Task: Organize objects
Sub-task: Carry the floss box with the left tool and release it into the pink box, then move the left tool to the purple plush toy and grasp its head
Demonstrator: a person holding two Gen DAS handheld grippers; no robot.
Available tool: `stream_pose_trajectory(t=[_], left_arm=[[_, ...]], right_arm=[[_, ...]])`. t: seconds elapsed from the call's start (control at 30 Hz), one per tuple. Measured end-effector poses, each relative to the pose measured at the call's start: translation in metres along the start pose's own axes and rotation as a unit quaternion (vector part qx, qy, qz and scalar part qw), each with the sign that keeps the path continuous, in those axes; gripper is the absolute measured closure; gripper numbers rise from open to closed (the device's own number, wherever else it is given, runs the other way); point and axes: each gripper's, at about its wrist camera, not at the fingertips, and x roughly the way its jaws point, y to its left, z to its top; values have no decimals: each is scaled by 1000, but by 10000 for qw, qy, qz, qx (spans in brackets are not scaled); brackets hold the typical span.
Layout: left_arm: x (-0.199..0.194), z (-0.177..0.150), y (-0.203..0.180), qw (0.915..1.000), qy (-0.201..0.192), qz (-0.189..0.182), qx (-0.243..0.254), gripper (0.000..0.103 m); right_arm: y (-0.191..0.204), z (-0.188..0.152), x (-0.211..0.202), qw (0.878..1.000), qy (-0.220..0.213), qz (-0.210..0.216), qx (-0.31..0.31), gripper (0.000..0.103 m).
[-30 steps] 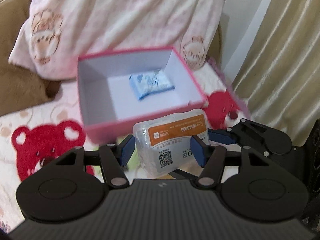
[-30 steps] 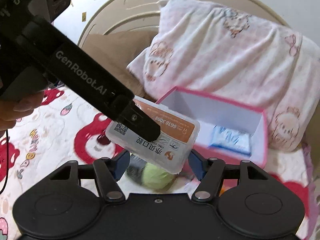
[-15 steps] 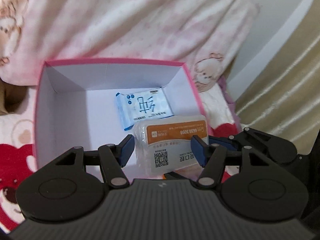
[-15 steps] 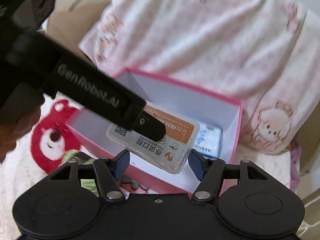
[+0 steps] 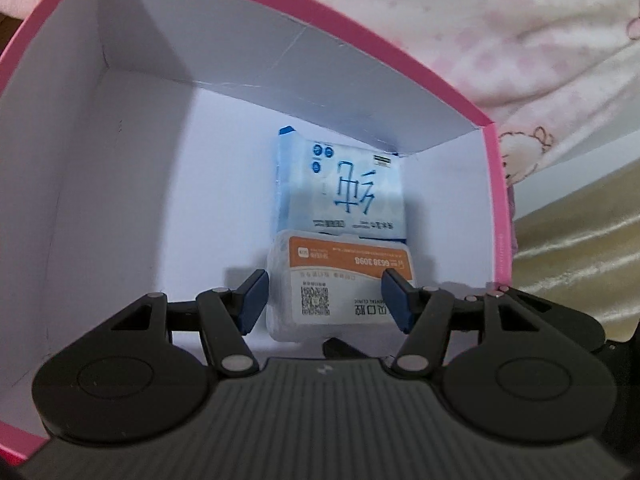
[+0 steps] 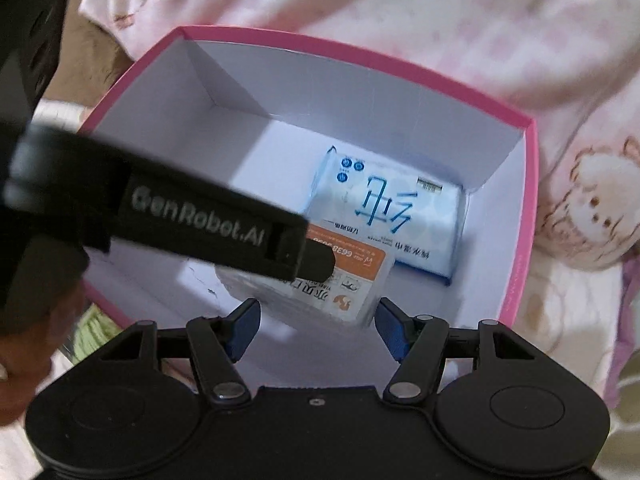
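My left gripper (image 5: 325,300) is shut on a clear plastic case with an orange label (image 5: 340,280) and holds it inside the pink box (image 5: 496,184), low over the white floor. A blue tissue pack (image 5: 340,188) lies on the box floor just beyond the case, near the far right corner. In the right wrist view the left gripper's arm (image 6: 208,220) crosses from the left over the case (image 6: 344,280), with the tissue pack (image 6: 388,216) behind it. My right gripper (image 6: 316,326) is open and empty, above the near side of the box (image 6: 530,208).
A pink bear-print pillow (image 6: 440,20) lies behind the box. A tan curtain (image 5: 580,240) hangs to the right. A green object (image 6: 92,332) lies outside the box's left wall on the bedspread. A hand (image 6: 24,352) shows at the left edge.
My left gripper has carried the case forward and down, from in front of the box to inside it beside the tissue pack. My right gripper has followed toward the box.
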Motion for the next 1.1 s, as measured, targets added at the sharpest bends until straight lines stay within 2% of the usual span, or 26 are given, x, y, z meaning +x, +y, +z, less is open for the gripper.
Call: stream_pose_trajectory(t=[0.07,0.2,0.3,0.33,0.37,0.53,0.67,0.77,0.83,0.93,1.1], left_arm=[[4,1,1,9999,50,60,-86,44],[10,-4,-1,9996,41,274,-54,46],[13,-6,0,9995,-43,280,-104,59],[13,-6,1,9995,-30,266,-168,69],[14,-6,0,9995,-5,249,-183,72],[22,-8,-6,9987,105,240,-426,73],[21,-13,-7,9985,140,207,-489,73],[11,-15,-17,9994,18,331,-55,72],[0,-18,-28,9972,-115,599,426,71],[-18,-22,-36,9947,-193,623,800,68],[-57,-37,-60,9846,-324,725,1557,60]], right_arm=[[-4,3,2,9999,60,13,121,44],[-6,6,3,9997,39,-105,196,50],[-1,2,-1,9995,-58,-311,23,53],[1,0,-2,9994,-86,-329,-10,55],[1,-3,-4,9993,-126,-350,-42,56],[-5,-10,-21,9977,-474,-484,-91,56],[-16,-20,-39,9971,-673,-362,-3,54],[-23,-29,-53,9970,-762,-126,93,53],[-26,-34,-65,9963,-844,25,150,52],[-27,-42,-84,9948,-981,188,205,50],[-24,-54,-112,9935,-1076,259,261,48]])
